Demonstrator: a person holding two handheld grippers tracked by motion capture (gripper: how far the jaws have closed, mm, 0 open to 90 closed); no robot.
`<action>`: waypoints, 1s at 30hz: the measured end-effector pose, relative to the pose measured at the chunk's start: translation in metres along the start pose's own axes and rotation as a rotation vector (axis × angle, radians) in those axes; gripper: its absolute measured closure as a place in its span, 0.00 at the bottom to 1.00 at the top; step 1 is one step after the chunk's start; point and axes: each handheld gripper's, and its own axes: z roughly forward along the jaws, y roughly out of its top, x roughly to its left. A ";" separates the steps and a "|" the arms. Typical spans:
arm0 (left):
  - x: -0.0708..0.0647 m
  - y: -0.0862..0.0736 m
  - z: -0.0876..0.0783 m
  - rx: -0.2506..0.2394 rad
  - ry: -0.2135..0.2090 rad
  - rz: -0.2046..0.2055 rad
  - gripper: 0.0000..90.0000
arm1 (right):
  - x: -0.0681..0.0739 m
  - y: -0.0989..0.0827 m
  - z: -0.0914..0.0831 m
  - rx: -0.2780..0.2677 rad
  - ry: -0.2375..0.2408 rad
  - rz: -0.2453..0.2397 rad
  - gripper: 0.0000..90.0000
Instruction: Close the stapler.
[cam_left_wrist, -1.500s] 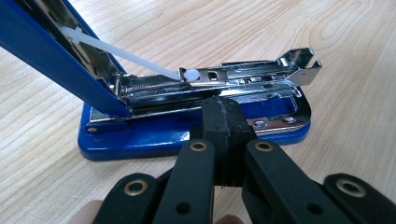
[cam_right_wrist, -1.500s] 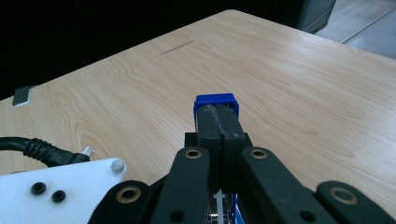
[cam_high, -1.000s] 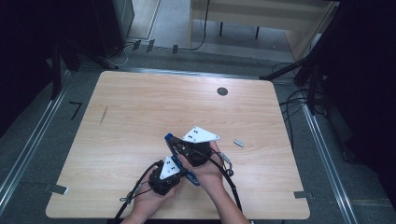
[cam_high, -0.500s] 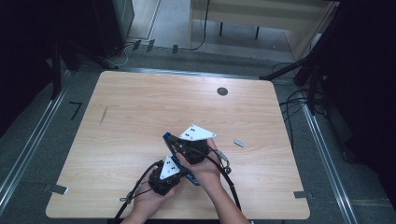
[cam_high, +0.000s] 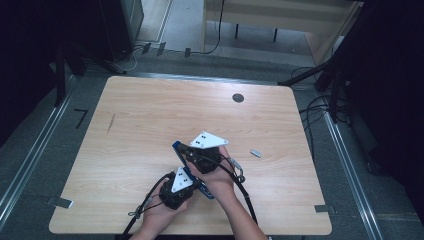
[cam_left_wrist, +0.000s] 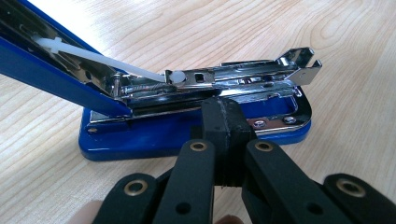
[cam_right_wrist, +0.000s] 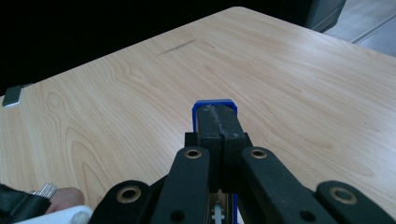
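A wooden table (cam_high: 150, 125) with rounded corners is seen on a grey floor (cam_high: 30, 150). A dark round cap (cam_high: 238, 98) is set into its far side. A small grey piece (cam_high: 256, 153) lies at the right, and a thin dark mark (cam_high: 110, 123) at the left

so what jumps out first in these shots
A blue stapler with a chrome staple channel lies swung open on the pale wooden table, near its front edge. Both hand-held grippers, left and right, crowd it. A small grey block lies to its right.
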 end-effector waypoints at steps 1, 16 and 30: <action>0.000 0.000 0.000 0.000 0.000 0.001 1.00 | 0.000 0.000 0.001 0.003 -0.003 0.000 1.00; 0.000 0.000 0.000 0.004 0.003 0.005 1.00 | -0.004 -0.003 0.014 0.036 0.006 -0.001 1.00; -0.001 0.000 0.000 0.002 0.006 0.011 1.00 | -0.006 -0.005 0.023 0.063 0.012 -0.001 1.00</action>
